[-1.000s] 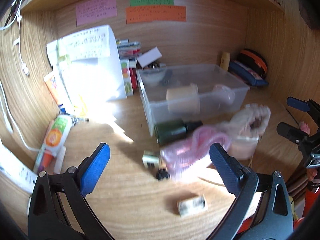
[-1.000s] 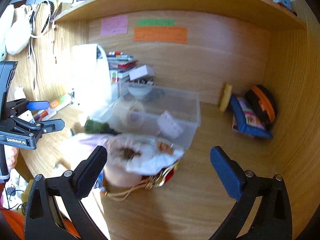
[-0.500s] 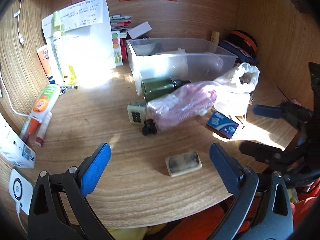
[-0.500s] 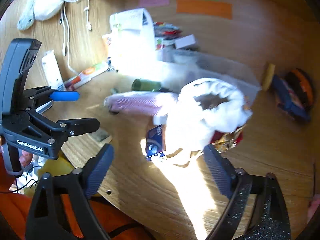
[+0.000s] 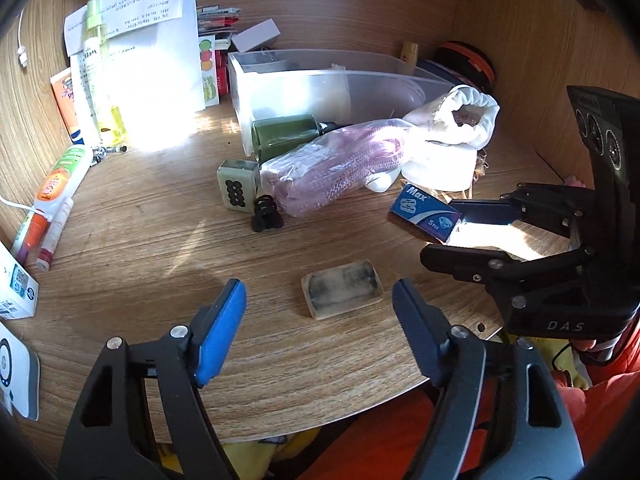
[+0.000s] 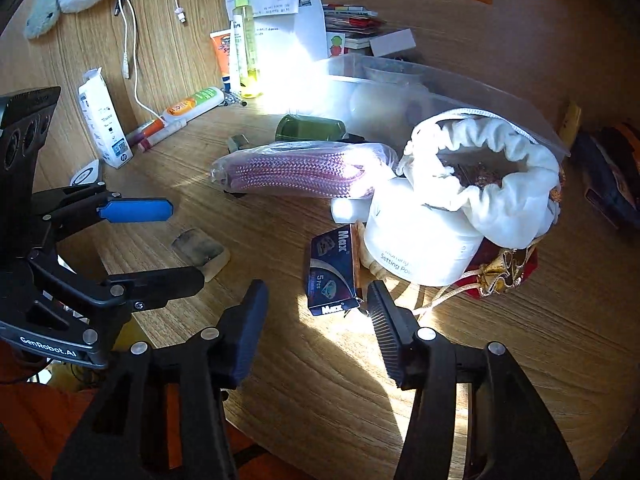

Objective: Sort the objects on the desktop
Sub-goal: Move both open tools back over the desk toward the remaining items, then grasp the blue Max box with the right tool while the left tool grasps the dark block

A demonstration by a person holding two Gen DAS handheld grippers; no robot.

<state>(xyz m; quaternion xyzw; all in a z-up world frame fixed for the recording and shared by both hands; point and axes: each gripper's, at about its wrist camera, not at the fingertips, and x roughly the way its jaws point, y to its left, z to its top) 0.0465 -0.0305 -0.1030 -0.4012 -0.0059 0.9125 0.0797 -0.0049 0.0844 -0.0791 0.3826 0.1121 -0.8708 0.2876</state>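
Where sunlight glares, paper bag (image 5: 152, 60) unreadable

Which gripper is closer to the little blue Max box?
Right. The right gripper has the blue Max box just ahead of its open jaws; the left gripper faces the dirty eraser instead.

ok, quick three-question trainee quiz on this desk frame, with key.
1. True or false: the left claw is clamped on the eraser.
2. Nearest the right claw: A) blue Max box B) green bottle C) orange tube?
3. Fill in: the white pouch rests on a white ____.
Key: 1 false; 2 A; 3 jar. Both claws have just been closing; eraser and box sit at their tips, unpressed.
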